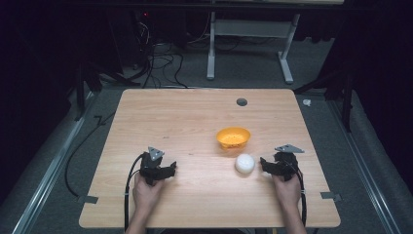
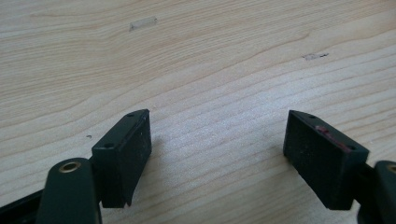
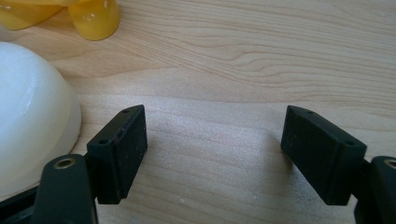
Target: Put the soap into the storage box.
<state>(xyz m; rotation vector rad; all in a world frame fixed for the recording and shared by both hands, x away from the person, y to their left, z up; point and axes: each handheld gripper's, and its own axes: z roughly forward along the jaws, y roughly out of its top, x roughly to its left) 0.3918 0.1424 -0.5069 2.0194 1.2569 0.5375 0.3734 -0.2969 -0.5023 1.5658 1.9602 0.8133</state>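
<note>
A white dome-shaped bowl sits upside down on the wooden table, just in front of an orange bowl. My right gripper rests on the table right of the white bowl, jaws open with bare wood between them. In the right gripper view the white bowl bulges in at the left, beside my right gripper, and the orange bowl shows at the top left. My left gripper lies on the table at front left, open over bare wood.
A small dark round hole marks the table near its far edge. Cables and a white desk frame stand on the floor beyond the table. A tiny chip and a scuff dot the wood ahead of the left jaws.
</note>
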